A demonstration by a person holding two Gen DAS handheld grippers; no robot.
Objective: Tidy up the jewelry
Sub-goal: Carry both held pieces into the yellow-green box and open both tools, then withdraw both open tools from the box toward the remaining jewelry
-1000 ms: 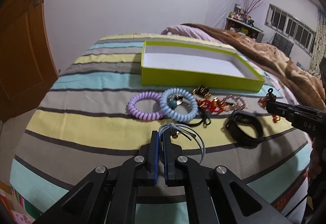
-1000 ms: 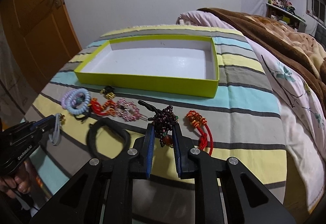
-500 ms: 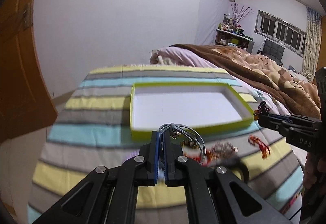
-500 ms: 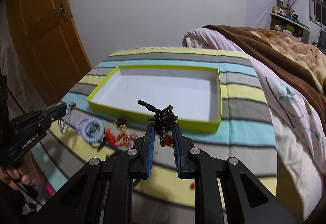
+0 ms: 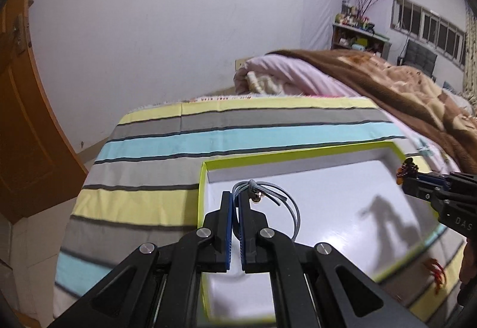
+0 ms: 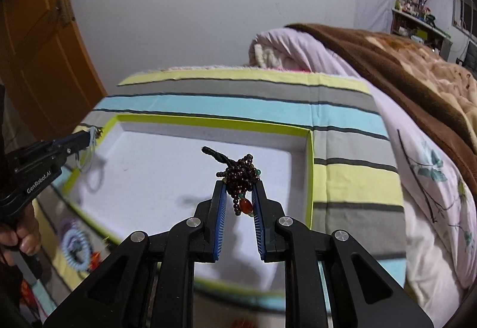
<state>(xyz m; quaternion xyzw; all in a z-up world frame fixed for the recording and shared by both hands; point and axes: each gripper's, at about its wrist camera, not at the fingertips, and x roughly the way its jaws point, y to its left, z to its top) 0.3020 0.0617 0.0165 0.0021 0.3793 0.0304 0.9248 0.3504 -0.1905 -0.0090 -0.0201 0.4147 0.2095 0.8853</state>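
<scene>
We hold both pieces over the lime tray (image 5: 301,153): left gripper (image 5: 235,199) clamped on the grey cord bracelet (image 5: 268,193), right gripper (image 6: 238,188) pinching the dark beaded bracelet (image 6: 240,171). Next, probably lower and release.

- Dim, cool indoor light; soft claw shadows fall inside the white tray (image 5: 342,176).
- Motion blur smears the tray's near rim.
- Fisheye bends everything around it, corners dark.

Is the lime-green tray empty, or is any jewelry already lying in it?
Empty in view: the tray's white floor shows only shadows. The grey cord bracelet and dark beaded bracelet are still gripped above it.
</scene>
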